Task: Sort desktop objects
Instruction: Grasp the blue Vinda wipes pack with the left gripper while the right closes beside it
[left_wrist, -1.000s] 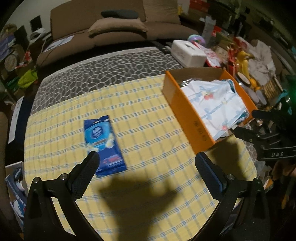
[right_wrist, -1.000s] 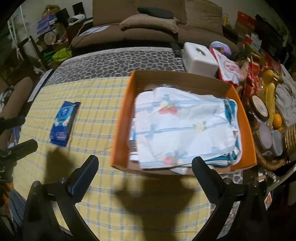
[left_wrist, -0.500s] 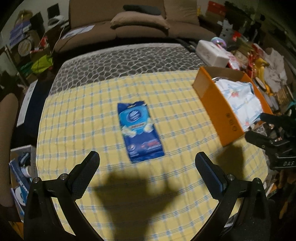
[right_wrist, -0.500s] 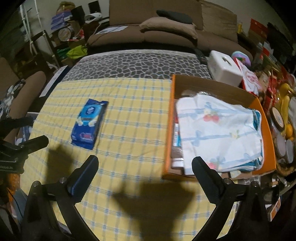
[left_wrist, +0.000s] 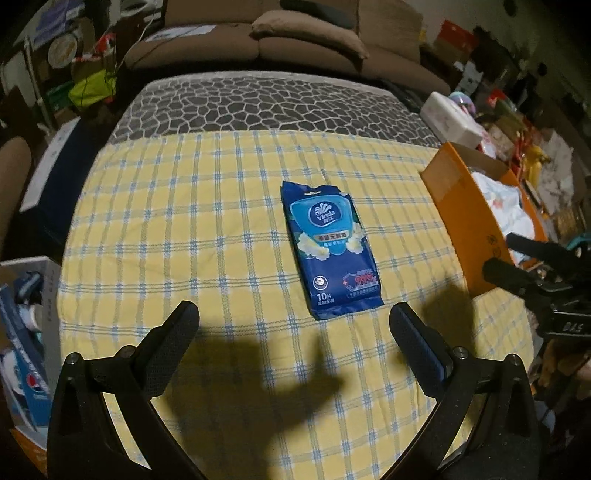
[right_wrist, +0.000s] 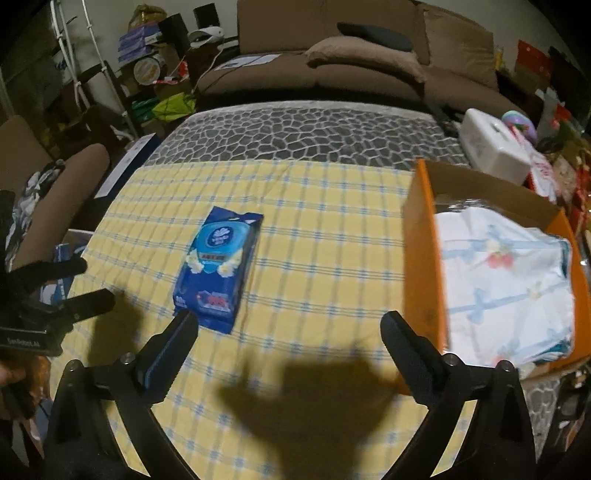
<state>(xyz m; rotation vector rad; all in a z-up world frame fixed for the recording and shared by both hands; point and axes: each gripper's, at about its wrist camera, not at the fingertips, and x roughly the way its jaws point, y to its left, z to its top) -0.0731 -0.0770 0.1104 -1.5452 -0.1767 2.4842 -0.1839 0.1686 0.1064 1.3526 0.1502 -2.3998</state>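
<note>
A blue pack of wet wipes (left_wrist: 330, 251) lies flat on the yellow checked cloth (left_wrist: 184, 229); it also shows in the right wrist view (right_wrist: 218, 269). My left gripper (left_wrist: 293, 325) is open and empty, just short of the pack's near end. My right gripper (right_wrist: 288, 328) is open and empty, above the cloth between the pack and the orange box (right_wrist: 421, 258). The box (left_wrist: 461, 214) holds a folded white floral cloth (right_wrist: 506, 280). Each gripper shows at the edge of the other's view: the right one (left_wrist: 517, 258) and the left one (right_wrist: 66, 284).
A grey stone-patterned mat (left_wrist: 266, 107) covers the table's far part. A white tissue box (right_wrist: 491, 147) and cluttered goods stand at the right beyond the box. A brown sofa (right_wrist: 351, 66) is behind. A carton with bottles (left_wrist: 26, 325) sits off the left edge.
Both grippers have swung left: the wipes pack now sits centred before the left gripper, and the orange box has shifted to the right edge of both views.
</note>
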